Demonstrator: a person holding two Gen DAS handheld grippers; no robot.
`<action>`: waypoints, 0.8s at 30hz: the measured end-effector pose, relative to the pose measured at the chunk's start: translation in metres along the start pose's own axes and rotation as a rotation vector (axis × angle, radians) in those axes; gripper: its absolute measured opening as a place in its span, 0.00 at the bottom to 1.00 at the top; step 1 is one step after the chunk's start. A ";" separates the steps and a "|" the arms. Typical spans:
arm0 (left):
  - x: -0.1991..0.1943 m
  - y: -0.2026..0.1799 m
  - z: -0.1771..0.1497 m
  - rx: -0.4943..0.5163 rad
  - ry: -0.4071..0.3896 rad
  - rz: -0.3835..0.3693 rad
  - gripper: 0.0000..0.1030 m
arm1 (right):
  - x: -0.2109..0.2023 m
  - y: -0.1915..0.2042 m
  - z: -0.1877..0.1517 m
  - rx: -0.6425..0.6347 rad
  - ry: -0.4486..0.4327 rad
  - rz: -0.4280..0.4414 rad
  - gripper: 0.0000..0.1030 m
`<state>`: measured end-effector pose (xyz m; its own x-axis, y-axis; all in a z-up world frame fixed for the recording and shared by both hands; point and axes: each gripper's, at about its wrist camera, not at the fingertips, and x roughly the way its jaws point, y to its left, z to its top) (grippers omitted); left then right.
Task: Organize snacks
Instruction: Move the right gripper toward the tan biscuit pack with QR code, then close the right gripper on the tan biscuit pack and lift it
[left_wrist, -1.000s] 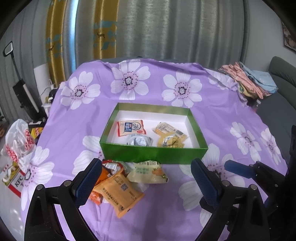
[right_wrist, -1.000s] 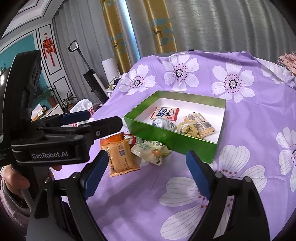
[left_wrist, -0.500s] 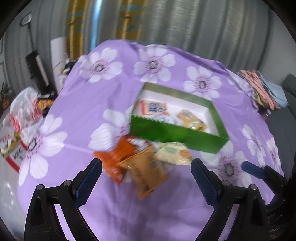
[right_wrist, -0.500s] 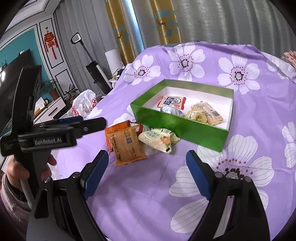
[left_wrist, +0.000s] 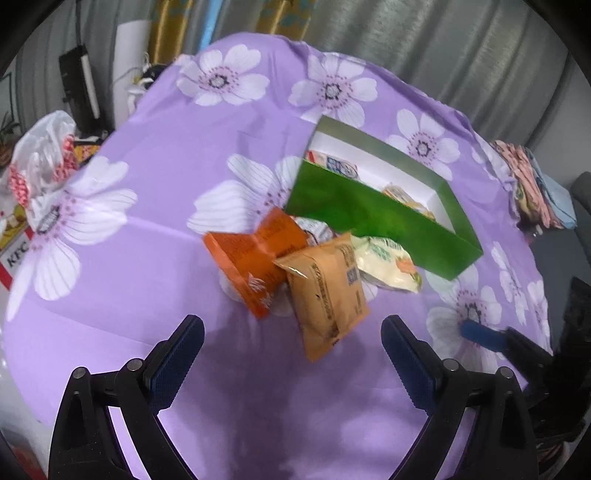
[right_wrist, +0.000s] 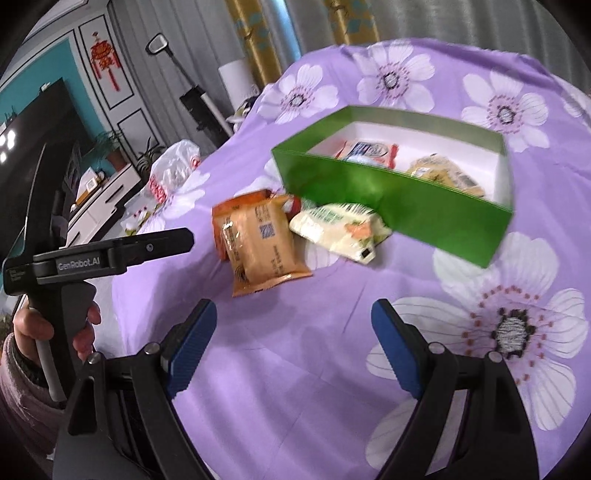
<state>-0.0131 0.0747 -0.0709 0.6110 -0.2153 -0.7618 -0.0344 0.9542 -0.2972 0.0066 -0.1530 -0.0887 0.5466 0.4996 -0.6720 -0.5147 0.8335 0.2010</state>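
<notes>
Both tongs (left_wrist: 291, 354) (right_wrist: 293, 338) lower, nearer snack packets (left_wrist: 321, 288), gaping empty.

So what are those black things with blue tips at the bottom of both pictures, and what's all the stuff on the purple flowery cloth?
They are tongs that a person holds, one in each hand, with a small camera on each. One picture looks out from the left tongs, the other from the right tongs. Both are wide open and hold nothing. In the right picture you can see the person's hand gripping the left tool. On the purple cloth stands a green box with some snacks inside. In front of it lie loose ones: an orange packet, a tan packet and a pale packet.
</notes>
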 end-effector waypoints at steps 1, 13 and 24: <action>0.002 -0.001 0.000 0.000 0.003 -0.008 0.93 | 0.007 0.001 0.000 -0.011 0.007 0.007 0.84; 0.031 -0.009 0.004 -0.008 0.037 -0.056 0.81 | 0.070 0.010 0.016 -0.090 0.084 0.084 0.84; 0.046 -0.010 0.008 -0.015 0.047 -0.075 0.62 | 0.095 0.016 0.032 -0.117 0.108 0.141 0.80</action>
<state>0.0217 0.0571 -0.0978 0.5748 -0.2955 -0.7630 -0.0021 0.9320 -0.3625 0.0715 -0.0847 -0.1270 0.3932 0.5761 -0.7165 -0.6581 0.7206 0.2182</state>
